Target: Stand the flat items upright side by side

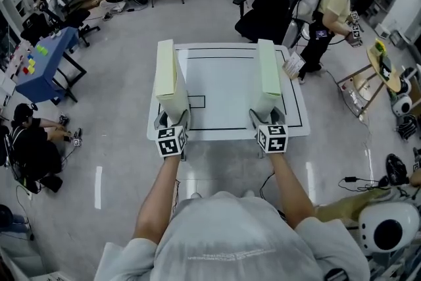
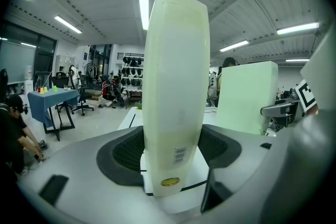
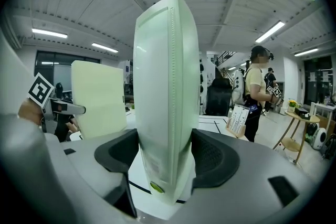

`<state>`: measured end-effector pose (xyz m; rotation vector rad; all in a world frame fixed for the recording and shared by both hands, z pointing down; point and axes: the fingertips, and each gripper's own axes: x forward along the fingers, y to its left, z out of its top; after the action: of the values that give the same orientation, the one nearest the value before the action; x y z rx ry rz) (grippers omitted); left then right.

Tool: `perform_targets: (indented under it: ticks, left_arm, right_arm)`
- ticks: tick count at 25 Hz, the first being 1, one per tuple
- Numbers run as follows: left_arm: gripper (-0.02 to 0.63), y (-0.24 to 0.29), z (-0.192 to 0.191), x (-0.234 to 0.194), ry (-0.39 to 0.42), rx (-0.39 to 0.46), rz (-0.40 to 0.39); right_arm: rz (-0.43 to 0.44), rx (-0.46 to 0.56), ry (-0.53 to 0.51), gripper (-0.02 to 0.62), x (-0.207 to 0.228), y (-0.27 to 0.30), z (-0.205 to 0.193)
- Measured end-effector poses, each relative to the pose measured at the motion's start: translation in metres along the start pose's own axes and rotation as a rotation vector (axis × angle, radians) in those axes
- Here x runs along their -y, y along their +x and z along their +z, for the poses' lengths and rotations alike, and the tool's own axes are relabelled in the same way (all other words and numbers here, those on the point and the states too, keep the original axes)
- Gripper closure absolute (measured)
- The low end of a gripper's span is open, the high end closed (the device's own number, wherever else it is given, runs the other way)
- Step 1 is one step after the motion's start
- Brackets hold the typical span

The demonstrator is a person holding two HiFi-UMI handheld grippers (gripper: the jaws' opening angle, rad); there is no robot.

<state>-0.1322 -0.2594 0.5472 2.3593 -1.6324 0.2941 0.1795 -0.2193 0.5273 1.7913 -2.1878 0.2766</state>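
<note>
Two flat pale packs stand upright on the white table (image 1: 223, 85), apart from each other. The yellowish pack (image 1: 166, 76) (image 2: 176, 97) is at the table's left, and my left gripper (image 1: 172, 120) (image 2: 173, 152) is shut on its lower near edge, a black pad against each face. The greenish pack (image 1: 268, 74) (image 3: 165, 97) stands at the right, gripped the same way by my right gripper (image 1: 266, 118) (image 3: 165, 157). Each gripper view also shows the other pack broadside: the greenish pack (image 2: 247, 97) and the yellowish pack (image 3: 98, 97).
The table bears a black outlined rectangle (image 1: 217, 62). A small booklet stand (image 1: 293, 64) sits at its right far corner. A black office chair (image 1: 270, 3) and a standing person (image 1: 332, 10) are beyond. A blue table (image 1: 43, 62) and a crouching person (image 1: 26, 141) are at the left.
</note>
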Motion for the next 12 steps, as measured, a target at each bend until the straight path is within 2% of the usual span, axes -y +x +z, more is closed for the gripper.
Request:
perform_targets:
  ticks: [12]
  left_arm:
    - [0.276,0.015,0.0,0.074,0.029,-0.017,-0.114]
  right_arm:
    - [0.068,0.012,0.009,0.259,-0.021,0.014,0.006]
